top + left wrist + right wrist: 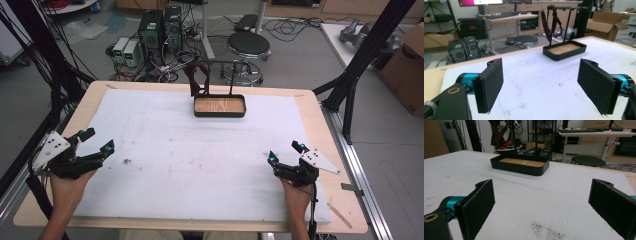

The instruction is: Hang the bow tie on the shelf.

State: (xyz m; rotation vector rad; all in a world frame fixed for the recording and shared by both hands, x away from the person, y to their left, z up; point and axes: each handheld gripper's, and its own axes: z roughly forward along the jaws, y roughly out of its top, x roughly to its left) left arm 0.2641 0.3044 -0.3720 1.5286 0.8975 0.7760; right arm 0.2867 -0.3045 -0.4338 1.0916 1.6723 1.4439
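A black tray [220,114] with a wooden floor sits at the far middle of the white sheet [200,165]. A thin black rack [231,75] rises from the tray, and a dark red strap [197,77] hangs from its left end. My left gripper [100,141] is held low near the sheet's left edge, open, nothing between its pads [490,85]. My right gripper [285,151] is held low near the right front, open and empty too. The tray [564,54] and strap [552,22] lie ahead in the left gripper view. The right gripper view [541,207] faces the tray [519,168].
Small brown stains and crumbs [127,161] dot the sheet. A thin wooden stick [342,215] lies on the bare table at the front right. Beyond the table stand a stool [248,45], computer towers [160,27], black frame posts [360,60] and a cardboard box [407,75].
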